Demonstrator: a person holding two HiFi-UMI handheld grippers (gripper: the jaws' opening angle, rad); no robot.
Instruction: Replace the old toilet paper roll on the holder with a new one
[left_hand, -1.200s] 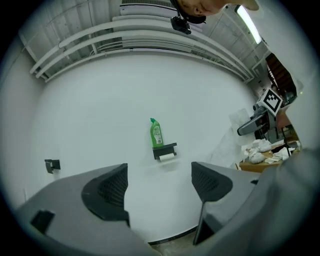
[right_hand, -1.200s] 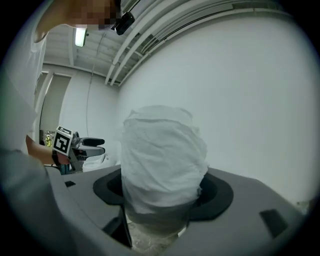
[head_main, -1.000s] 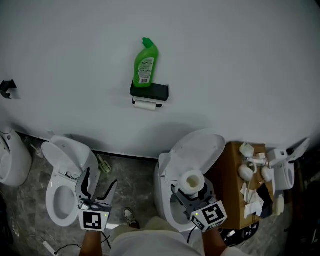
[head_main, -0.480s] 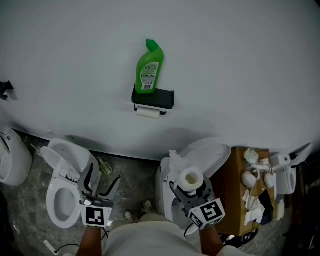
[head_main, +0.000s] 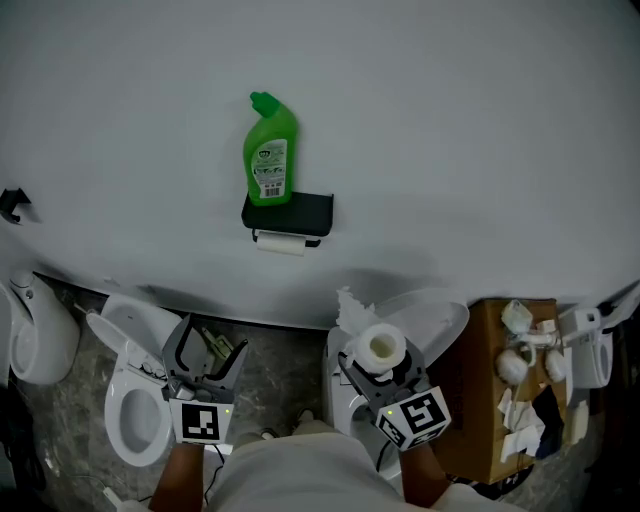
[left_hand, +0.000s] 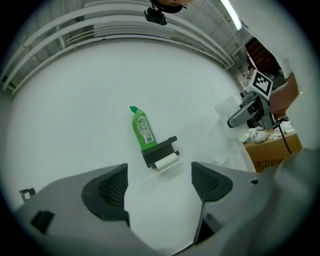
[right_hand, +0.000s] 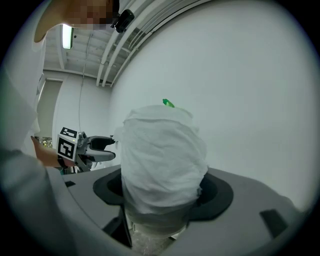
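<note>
head view: black holder (head_main: 291, 211) is fixed to the white wall (head_main: 470, 120), centre-left in the upper half of the frame. the old toilet paper roll (head_main: 280, 242) sits on the holder's underside and looks thin. a green bottle (head_main: 268, 155) stands upright on top of the holder.

right gripper (head_main: 381, 366), lower centre-right: claw clamped on the new toilet paper roll (head_main: 379, 348), which is upright with its core hole facing the camera. the right gripper view confirms this: the jaws press both sides of the roll's lower part, and the roll fills the frame centre. the roll is well apart from the holder, in front of a white toilet (head_main: 432, 314) with its lid up.

left gripper (head_main: 208, 350), lower left: claw wide, nothing between the jaws. in the left gripper view the holder and old roll show through the gap against the wall, well apart from the jaws. a second white toilet (head_main: 135, 405) lies below this gripper.

cardboard box (head_main: 478, 400) at lower right, with crumpled white bits on it.
</note>
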